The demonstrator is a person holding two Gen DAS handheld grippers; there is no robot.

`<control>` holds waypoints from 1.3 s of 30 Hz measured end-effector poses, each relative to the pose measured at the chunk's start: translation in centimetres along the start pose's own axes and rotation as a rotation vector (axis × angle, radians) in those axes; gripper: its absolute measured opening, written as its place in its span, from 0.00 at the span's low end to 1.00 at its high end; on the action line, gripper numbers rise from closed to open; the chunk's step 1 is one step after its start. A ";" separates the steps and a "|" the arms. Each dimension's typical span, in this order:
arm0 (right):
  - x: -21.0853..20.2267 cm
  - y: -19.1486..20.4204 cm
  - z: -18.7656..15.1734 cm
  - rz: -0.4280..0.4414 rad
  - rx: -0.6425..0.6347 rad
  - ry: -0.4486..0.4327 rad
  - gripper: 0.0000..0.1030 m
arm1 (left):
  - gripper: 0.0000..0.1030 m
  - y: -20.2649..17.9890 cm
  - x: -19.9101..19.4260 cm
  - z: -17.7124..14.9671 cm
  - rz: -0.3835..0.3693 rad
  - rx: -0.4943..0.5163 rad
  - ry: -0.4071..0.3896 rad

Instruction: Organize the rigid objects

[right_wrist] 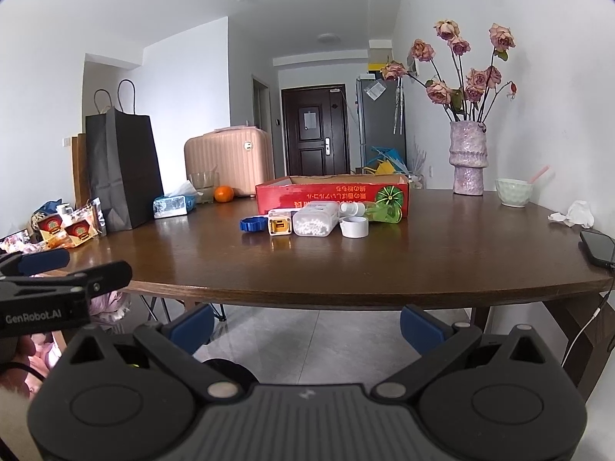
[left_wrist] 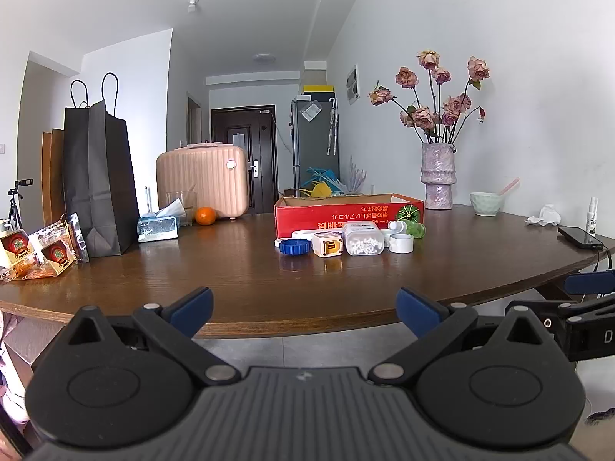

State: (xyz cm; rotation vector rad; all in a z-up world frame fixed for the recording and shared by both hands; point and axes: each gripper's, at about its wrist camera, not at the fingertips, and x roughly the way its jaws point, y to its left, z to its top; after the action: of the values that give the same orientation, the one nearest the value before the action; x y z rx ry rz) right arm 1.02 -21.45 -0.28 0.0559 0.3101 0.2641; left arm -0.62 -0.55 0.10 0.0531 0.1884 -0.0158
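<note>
A red cardboard box (left_wrist: 348, 209) (right_wrist: 330, 192) lies open on the brown table (left_wrist: 238, 280) (right_wrist: 384, 261). In front of it sit a blue cap (left_wrist: 295, 246) (right_wrist: 251, 225), a white and yellow cube (left_wrist: 327, 244) (right_wrist: 279, 223), a clear case of white pellets (left_wrist: 363, 239) (right_wrist: 313, 221), a white tape roll (left_wrist: 401, 242) (right_wrist: 354, 226) and a green bottle (left_wrist: 411, 227) (right_wrist: 378, 211). My left gripper (left_wrist: 303, 311) hangs open just before the table's near edge. Lower and further back, my right gripper (right_wrist: 306, 328) is open over the floor. Both hold nothing.
On the left stand a black paper bag (left_wrist: 98, 176), snack packets (left_wrist: 42, 249), a tissue pack (left_wrist: 158, 226), an orange (left_wrist: 205, 216) and a pink suitcase (left_wrist: 203, 178). A vase of dried roses (left_wrist: 438, 176), a bowl (left_wrist: 487, 203), crumpled tissue (left_wrist: 545, 216) and a phone (left_wrist: 580, 237) are on the right.
</note>
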 end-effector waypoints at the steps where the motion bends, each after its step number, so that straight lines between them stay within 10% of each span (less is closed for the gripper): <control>1: 0.0 0.0 0.0 0.000 0.001 0.001 1.00 | 1.00 0.0 0.0 0.0 -0.001 0.001 -0.001; 39: 3.2 -2.0 1.8 -0.058 0.043 -0.046 1.00 | 1.00 2.3 5.1 0.6 0.043 -0.044 0.007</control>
State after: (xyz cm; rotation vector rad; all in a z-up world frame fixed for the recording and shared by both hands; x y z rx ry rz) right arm 5.00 -22.59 0.33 0.0955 0.2710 0.1985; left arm 4.54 1.61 -0.17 0.0136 0.1947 0.0318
